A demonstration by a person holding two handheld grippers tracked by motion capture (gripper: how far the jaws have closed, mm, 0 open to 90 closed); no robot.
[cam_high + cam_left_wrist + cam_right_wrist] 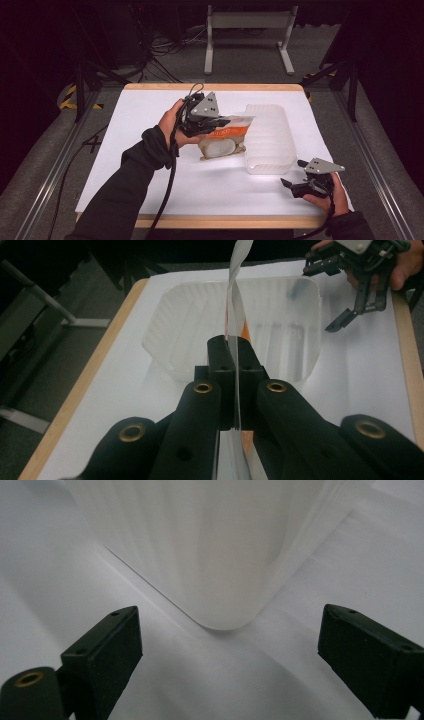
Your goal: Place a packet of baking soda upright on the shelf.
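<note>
Pouch (pixel 223 139), a clear packet with an orange and white label and something pale and rounded inside, hangs at the middle of the high view, just left of the translucent plastic tray (pixel 270 142); its top edge is pinched in the left gripper (pixel 220 121), whose jaws are closed tight on the thin film, while its lower end reaches down to the white table cover (pixel 150 130), though I cannot tell whether it rests there; in the left gripper view the pouch's edge (pixel 235 300) rises as a narrow strip straight up from between the two black jaws at centre frame, with the tray (pixel 190 320) lying beyond it across the upper middle; the left hand (pixel 172 122) grips its tool from the left side of the high view, sleeve running down to the bottom edge.

Lower right in the high view, the right gripper (pixel 292 184) sits low over the cover, held by the right hand (pixel 330 195), just off the tray's near right corner and well apart from the pouch; its jaws stand wide apart with nothing between them; in the right gripper view the tray's rounded corner (pixel 225 580) fills the upper centre, with the two black jaws at the lower left and lower right of the frame; that same gripper (pixel 357 277) appears at the upper right of the left gripper view, jaws spread.
</note>
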